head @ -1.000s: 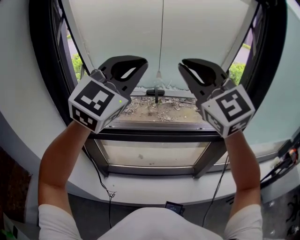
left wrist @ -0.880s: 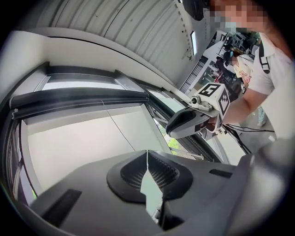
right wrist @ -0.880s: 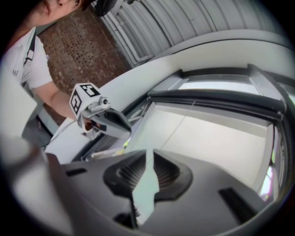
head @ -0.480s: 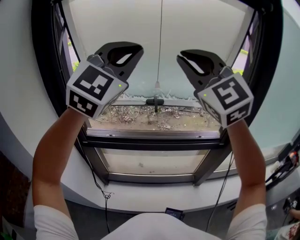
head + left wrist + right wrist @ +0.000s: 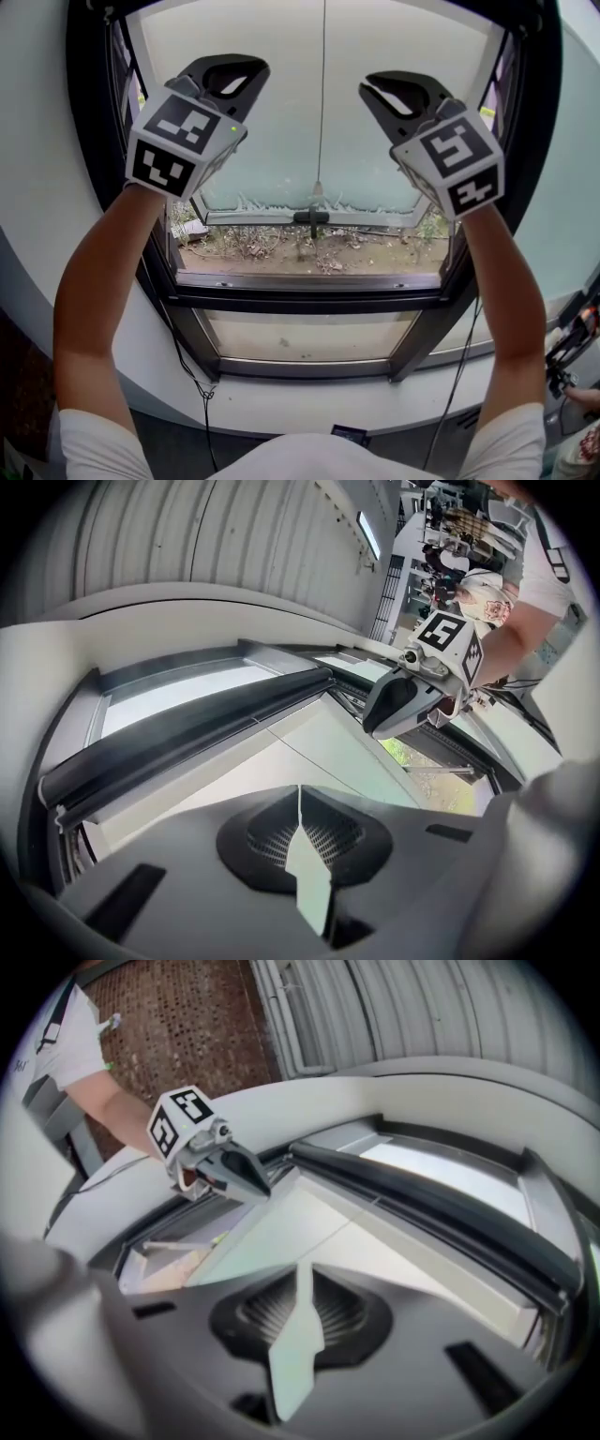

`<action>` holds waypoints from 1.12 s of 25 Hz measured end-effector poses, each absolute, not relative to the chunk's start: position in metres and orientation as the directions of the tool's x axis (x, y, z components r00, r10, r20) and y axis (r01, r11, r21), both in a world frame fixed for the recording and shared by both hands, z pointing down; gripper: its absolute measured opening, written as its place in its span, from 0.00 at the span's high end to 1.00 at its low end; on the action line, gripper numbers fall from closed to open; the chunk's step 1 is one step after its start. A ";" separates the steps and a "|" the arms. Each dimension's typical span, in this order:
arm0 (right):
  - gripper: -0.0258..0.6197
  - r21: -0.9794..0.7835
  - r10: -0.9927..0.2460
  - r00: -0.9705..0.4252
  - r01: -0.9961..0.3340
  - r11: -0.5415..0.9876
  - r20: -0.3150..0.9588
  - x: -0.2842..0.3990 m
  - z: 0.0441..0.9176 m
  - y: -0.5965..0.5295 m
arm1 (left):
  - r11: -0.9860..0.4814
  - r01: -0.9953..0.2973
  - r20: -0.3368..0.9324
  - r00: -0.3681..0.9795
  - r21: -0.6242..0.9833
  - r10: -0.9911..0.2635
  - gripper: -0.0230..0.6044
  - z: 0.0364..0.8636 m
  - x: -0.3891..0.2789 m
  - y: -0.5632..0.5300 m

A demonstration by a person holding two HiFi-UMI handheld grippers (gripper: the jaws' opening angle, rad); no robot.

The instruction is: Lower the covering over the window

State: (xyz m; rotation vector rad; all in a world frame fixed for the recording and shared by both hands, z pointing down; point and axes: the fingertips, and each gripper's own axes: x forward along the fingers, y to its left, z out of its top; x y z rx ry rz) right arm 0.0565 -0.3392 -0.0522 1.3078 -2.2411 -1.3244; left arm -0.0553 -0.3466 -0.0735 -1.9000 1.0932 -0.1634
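Now the left gripper (image 5: 255, 69), clenched empty, and the right gripper (image 5: 368, 90), barely parted, face the blind (image 5: 291, 131). Its hem hangs below them.

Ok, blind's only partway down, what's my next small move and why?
Probably bring the right gripper inward to the pull cord hanging between the grippers: its jaws stand slightly apart, empty, the left gripper is shut, and the blind stops above the sill.

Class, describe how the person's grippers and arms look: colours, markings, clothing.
The left gripper and right gripper each have curved dark grey fingers and a white cube with black square markers; the left cube shows a small green light. The person wears a white short-sleeved shirt.
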 end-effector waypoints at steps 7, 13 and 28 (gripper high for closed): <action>0.87 0.835 -0.817 -0.516 -0.544 0.078 -0.259 0.062 -0.093 -0.356 | -0.069 -0.604 -0.332 0.525 -0.794 -0.783 0.93 -0.110 -0.064 -0.364; 0.87 0.878 -0.843 -0.464 -0.478 -0.019 -0.271 0.062 -0.124 -0.371 | 0.003 -0.608 -0.364 0.471 -0.794 -0.803 0.93 -0.145 -0.072 -0.378; 0.87 0.911 -0.876 -0.314 -0.313 -0.267 -0.365 0.070 -0.185 -0.395 | 0.144 -0.567 -0.407 0.369 -0.811 -0.836 0.91 -0.192 -0.098 -0.395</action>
